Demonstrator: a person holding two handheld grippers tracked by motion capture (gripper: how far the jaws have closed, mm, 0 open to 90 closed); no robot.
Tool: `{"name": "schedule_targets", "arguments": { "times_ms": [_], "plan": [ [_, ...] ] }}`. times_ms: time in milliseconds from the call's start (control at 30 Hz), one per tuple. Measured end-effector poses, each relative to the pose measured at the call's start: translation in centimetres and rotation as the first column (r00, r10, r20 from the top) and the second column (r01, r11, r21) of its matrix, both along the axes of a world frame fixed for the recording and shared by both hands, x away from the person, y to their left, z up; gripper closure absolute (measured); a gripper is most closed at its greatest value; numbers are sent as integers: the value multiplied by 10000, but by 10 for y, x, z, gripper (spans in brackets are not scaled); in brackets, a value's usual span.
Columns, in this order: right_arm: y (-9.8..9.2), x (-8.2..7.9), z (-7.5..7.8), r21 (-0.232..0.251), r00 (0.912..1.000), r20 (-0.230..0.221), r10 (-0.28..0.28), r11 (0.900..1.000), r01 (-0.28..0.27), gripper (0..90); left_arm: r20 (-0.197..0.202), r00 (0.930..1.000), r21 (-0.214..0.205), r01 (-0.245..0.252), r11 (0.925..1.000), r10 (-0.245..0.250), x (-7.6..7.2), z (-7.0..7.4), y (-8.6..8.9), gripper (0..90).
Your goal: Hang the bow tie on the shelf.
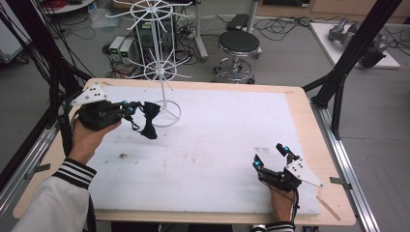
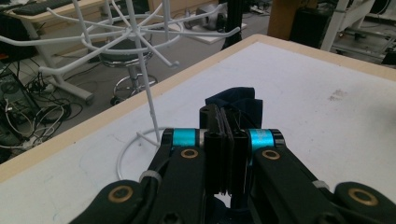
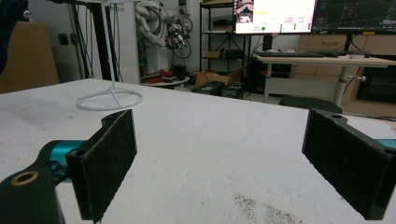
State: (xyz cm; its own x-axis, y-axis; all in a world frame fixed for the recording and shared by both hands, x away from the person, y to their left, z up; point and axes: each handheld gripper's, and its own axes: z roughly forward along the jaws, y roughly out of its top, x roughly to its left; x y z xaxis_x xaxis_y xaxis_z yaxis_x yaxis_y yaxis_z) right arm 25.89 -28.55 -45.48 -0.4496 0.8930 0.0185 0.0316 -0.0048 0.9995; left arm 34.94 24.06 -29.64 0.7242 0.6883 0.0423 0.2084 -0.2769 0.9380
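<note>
The left hand-held gripper point(image 1: 129, 109) is up off the counter point(image 1: 203, 140) near its far left corner, jaws pressed together on a small black fabric bow tie point(image 1: 148, 120) with thin straps. The tie dangles from the pinch in the air, just beside the white wire display stand point(image 1: 162, 63) with hooked arms whose ring base sits by the far edge. In the left gripper view the pads point(image 2: 219, 140) clamp a thin bit of the cloth, and the dark folds of the bow tie point(image 2: 238, 103) bunch up beyond the tips, with the stand's point(image 2: 135, 42) lower tier of arms spreading above and to the left.

The job looks like hanging the tie on one of those arms. To do it well, I'd say lift until the strap loop clears the upturned tip of a near arm, then move across so the loop drops over it rather than the bow itself. Keep the pinch firm; the grip is narrow and the fabric could slip. Go gently, as the stand looks light and a nudge might tip or spin it.

The right hand-held gripper point(image 1: 270, 157) rests near the counter's near right corner, jaws spread wide and holding nothing; it could steady the base if needed.
</note>
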Motion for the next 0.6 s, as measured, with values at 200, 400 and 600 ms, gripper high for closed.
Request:
{"name": "schedule_targets", "arguments": {
  "times_ms": [200, 400, 600],
  "plan": [
    [0, 0, 0, 6, 10000, -11, 9, 10000, -9, 91, -53, 10000, -5, 12, 10000, -12, 8, 11, -5, 883],
    [0, 0, 0, -3, 10000, 15, 9, 10000, -9, 91, -63, 10000, 13, 69, 10000, -69, 15, 19, -6, 883],
    [0, 0, 0, -3, 10000, 11, 8, 10000, -8, 91, 39, 10000, 44, 40, 10000, -41, 19, 25, -10, 883]
  ]
}}
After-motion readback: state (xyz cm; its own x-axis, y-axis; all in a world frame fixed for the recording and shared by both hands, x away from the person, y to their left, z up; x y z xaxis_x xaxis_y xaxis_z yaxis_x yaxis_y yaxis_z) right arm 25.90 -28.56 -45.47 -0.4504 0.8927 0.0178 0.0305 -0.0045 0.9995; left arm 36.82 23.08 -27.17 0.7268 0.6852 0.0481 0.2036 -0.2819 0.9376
